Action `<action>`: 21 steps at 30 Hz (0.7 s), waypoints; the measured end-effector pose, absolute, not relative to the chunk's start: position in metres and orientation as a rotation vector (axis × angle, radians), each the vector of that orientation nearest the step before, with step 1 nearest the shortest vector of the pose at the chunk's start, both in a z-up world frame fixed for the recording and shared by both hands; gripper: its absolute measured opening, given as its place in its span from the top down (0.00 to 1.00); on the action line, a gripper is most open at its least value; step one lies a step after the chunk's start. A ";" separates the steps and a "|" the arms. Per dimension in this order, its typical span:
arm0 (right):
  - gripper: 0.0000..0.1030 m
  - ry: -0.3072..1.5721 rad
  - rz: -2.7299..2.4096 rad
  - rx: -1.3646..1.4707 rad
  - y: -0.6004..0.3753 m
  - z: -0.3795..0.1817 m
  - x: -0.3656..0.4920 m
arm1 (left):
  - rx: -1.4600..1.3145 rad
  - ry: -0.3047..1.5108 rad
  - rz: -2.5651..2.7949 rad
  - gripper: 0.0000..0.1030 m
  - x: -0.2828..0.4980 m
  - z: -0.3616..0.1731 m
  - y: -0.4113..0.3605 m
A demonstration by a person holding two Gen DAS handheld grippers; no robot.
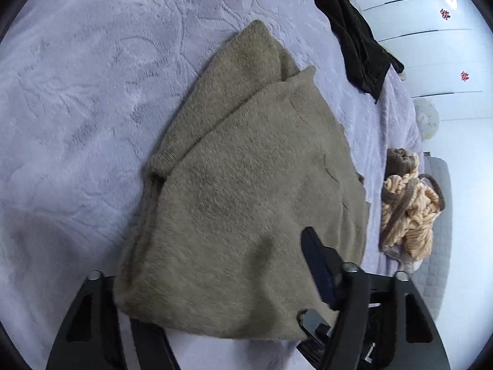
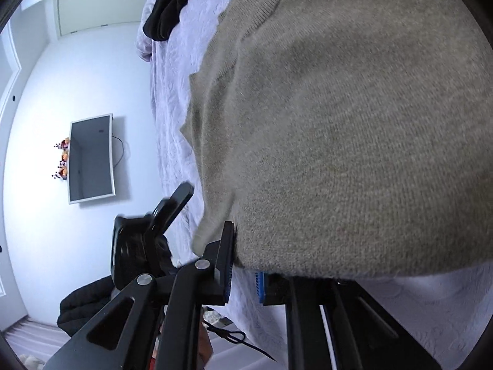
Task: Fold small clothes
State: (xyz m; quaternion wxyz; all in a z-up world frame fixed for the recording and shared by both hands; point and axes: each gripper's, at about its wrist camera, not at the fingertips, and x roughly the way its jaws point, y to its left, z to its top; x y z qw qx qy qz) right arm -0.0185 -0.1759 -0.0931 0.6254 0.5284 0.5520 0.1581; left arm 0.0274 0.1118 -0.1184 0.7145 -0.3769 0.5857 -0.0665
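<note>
Lying across the lavender bedspread [image 1: 77, 98] is the taupe knit garment [image 1: 246, 185], already doubled over with one ribbed end pointing away toward the far side of the bed. The right gripper [image 2: 243, 265] is pinching its near hem: the jaws are standing narrow with knit fabric pressed between the blue pads, so a corner is being held, likely to carry the next fold across. The left gripper [image 1: 215, 323] is sitting at the near edge of the same garment; one finger is lying on top of the cloth while the other is hidden beneath or behind the hem, jaws about half wide. Whether the pads are actually pressing the cloth is something I cannot tell. Both grips at the near edge suggest the hem is being lifted as a pair so the fold stays even.

Sitting further out, a black garment [image 1: 360, 37] is bunched near the far bed edge, well apart from the taupe piece. A cream and brown chunky-knit item [image 1: 406, 206] is lying beside the garment's side, near but not touching. Beyond the bed, a wall-mounted screen [image 2: 91, 158] is showing on the white wall, with a dark bundle [image 2: 83, 305] on the floor.

Nothing is blocking the fold path; the knit item is the closest thing that could be brushed.
</note>
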 end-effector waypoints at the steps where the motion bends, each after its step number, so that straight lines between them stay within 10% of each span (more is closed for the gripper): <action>1: 0.87 1.275 0.362 1.205 -0.176 -0.093 -0.018 | -0.796 1.297 -0.133 0.68 0.029 -0.118 0.111; 4: 0.87 1.304 0.365 1.178 -0.176 -0.092 -0.023 | -0.681 1.290 -0.123 0.84 0.031 -0.115 0.106; 13: 0.81 1.373 0.349 0.855 -0.199 -0.029 0.000 | 0.092 1.030 -0.231 0.86 0.008 -0.063 0.029; 15: 0.27 1.363 0.339 0.787 -0.209 -0.012 0.018 | 0.182 0.992 -0.261 0.86 0.004 -0.059 0.017; 16: 0.16 1.366 0.331 0.747 -0.211 -0.003 0.031 | 0.214 0.975 -0.275 0.86 0.002 -0.057 0.012; 21: 0.13 1.443 0.444 0.594 -0.180 0.021 0.108 | 0.311 0.921 -0.309 0.86 -0.005 -0.050 -0.001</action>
